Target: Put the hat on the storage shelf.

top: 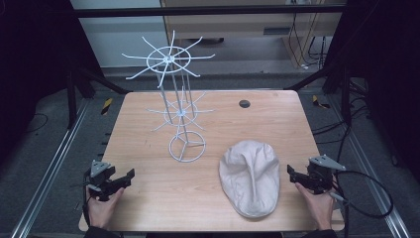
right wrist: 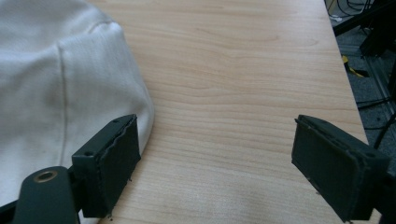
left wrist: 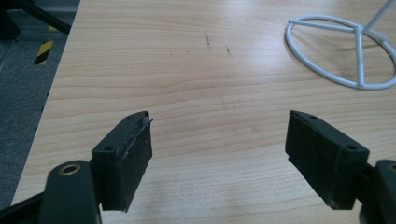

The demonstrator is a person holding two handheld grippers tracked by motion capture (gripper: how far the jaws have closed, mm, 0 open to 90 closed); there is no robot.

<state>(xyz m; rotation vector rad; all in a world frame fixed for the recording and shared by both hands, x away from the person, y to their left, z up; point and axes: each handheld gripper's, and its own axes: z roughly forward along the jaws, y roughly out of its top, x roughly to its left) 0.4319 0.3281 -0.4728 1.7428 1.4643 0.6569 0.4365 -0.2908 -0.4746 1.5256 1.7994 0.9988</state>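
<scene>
I see the wooden table [top: 148, 198] with both grippers parked at its near corners. My left gripper [top: 119, 182] sits near the table's left edge, held in the left hand [top: 102, 208]; in the left gripper view the edge runs down the left side with grey floor [left wrist: 23, 102] past it, and bare wood lies ahead up to the ring base of the white wire rack [left wrist: 350, 56]. That ring is well apart from the jaws, off toward the upper right. Left jaws stand wide apart, nothing between them, nothing touched.

My right gripper [top: 293, 174] sits near the right edge, in the right hand [top: 319, 206]. Its jaws are wide apart too and hold nothing. In the right gripper view the white cloth cap [right wrist: 56, 84] lies just beside the left-side jaw; whether its rim touches that jaw I cannot tell. The table edge shows at the upper right of that view, with cables [right wrist: 373, 98] beyond it.

From the high view the cap lies flat on the near right part of the table, the rack stands upright at centre-left with two spoked tiers above the base, and there is open wood between the rack base and the cap. A small dark round cap [top: 244, 103] sits near the far edge.
</scene>
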